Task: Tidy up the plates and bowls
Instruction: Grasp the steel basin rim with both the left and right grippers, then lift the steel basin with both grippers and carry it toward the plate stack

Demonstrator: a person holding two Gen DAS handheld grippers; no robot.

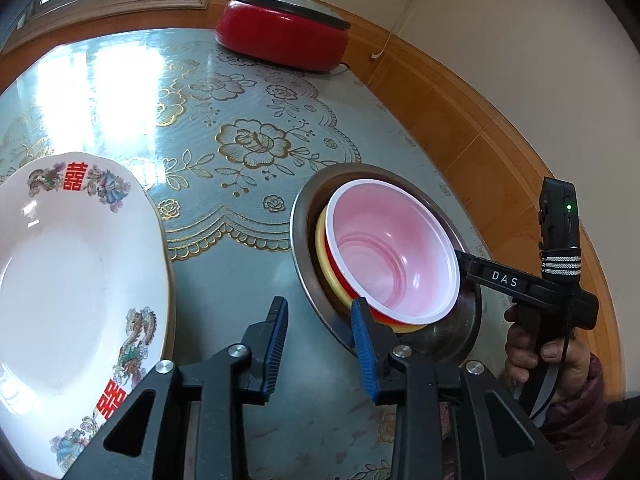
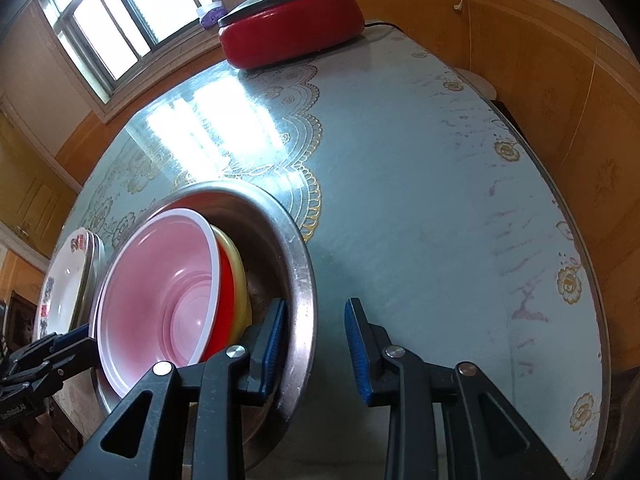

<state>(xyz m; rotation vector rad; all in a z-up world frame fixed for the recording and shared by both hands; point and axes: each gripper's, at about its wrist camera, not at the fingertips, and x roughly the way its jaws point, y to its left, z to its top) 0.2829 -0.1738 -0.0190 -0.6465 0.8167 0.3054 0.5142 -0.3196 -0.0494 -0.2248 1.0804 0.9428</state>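
Blue floral cloth covers bench (image 1: pixel 224 92), wood panelling behind, red lidded pan (image 1: pixel 282 34) at far edge. White plate (image 1: pixel 72 280) with red characters lies flat at left, near left tool (image 1: pixel 320 336). Left tool jaws wide apart, gripping nothing; right finger (image 1: pixel 362 344) overlaps yellow bowl rim. Steel basin (image 2: pixel 298 280) holds nested bowls: pink bowl (image 1: pixel 394 256) uppermost, mouth up. Right tool (image 2: pixel 314 344) wide open, straddling basin rim, no grip.
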